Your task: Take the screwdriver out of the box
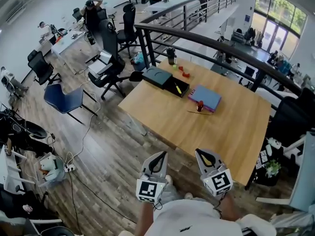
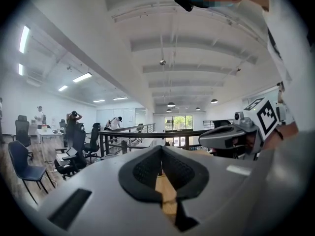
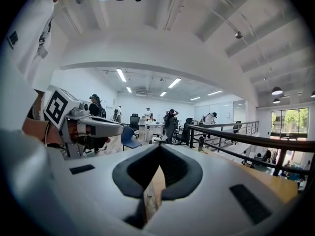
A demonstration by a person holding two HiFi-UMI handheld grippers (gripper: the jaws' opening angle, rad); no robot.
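1. Starting at your hands, both tools are empty. The left gripper and the right gripper each have their jaws pressed together with nothing between them. You hold them low in front of you, short of the near edge of the table.
2. The screwdriver, a yellow sliver, lies in the open black box at the far corner of the table, well apart from both grippers.
3. To do this step well, you likely need to get round to the box and spread one gripper's jaws before descending. Then pinch the handle across its width and lift straight up, clear of the box wall.
4. Just beside the box sits a blue case with a small red-topped item at its near edge. Red blocks and a dark bottle stand beyond the box. Keep your elbows off these; the railing hems in the far side.
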